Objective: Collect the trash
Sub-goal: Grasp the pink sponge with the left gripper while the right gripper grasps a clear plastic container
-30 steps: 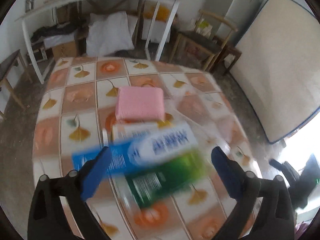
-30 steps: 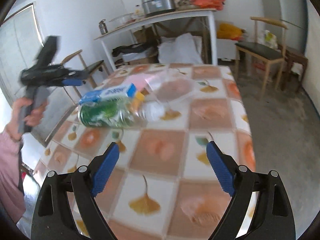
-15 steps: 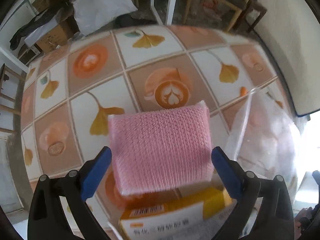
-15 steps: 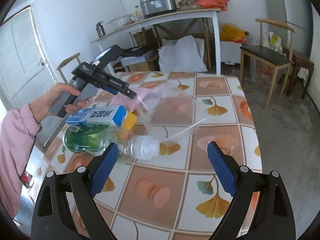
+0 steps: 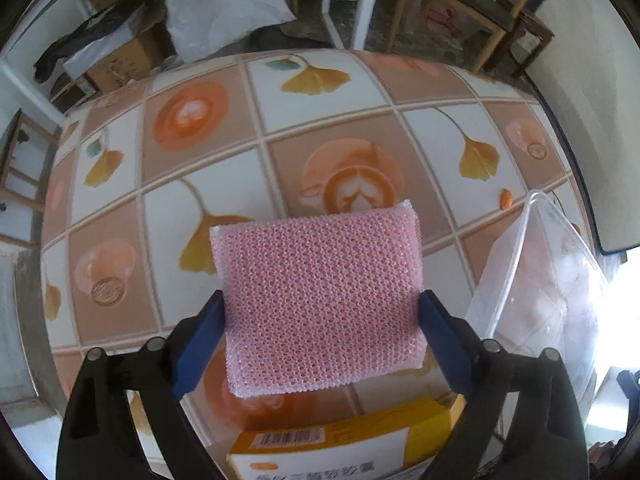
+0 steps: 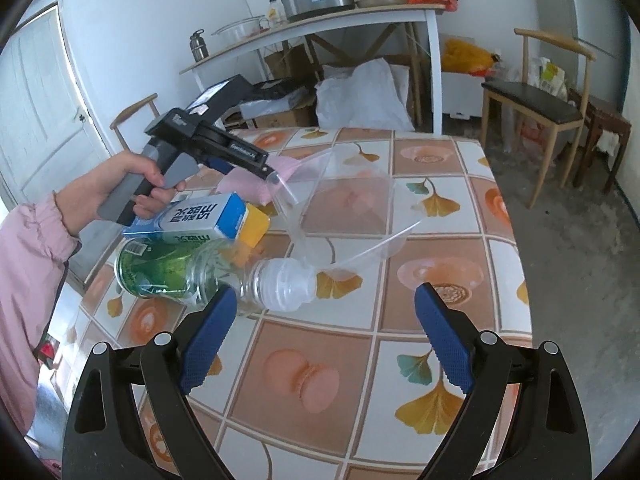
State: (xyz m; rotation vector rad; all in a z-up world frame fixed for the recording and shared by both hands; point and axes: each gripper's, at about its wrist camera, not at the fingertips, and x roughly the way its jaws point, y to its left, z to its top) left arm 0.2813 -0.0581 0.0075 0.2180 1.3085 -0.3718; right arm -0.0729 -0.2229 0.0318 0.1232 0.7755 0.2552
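Observation:
A pink mesh sponge [image 5: 320, 292] lies flat on the patterned tabletop [image 5: 340, 128]. My left gripper [image 5: 321, 296] points down over it, a blue pad at each side edge. Its jaws are closing with the sponge between them; I see no dent in the sponge. In the right wrist view a hand holds that left gripper [image 6: 272, 178] above the sponge [image 6: 244, 184]. My right gripper [image 6: 325, 292] is open and holds nothing. Just beyond its left finger lies a clear bottle with a green label [image 6: 168, 272], and a blue-and-white box [image 6: 196, 216] rests on top of it.
A yellow-and-white box [image 5: 340, 440] lies close under the sponge's near edge. A clear plastic container [image 6: 348, 200] stands tilted right of the sponge. Behind the table are a white trestle table [image 6: 360, 20], cardboard boxes, a white sack and wooden chairs [image 6: 536, 100].
The left gripper swung away from the bottle and boxes, dropped over the pink sponge and then narrowed until its pads met the sponge's edges. The right gripper drifted slightly, then held still.

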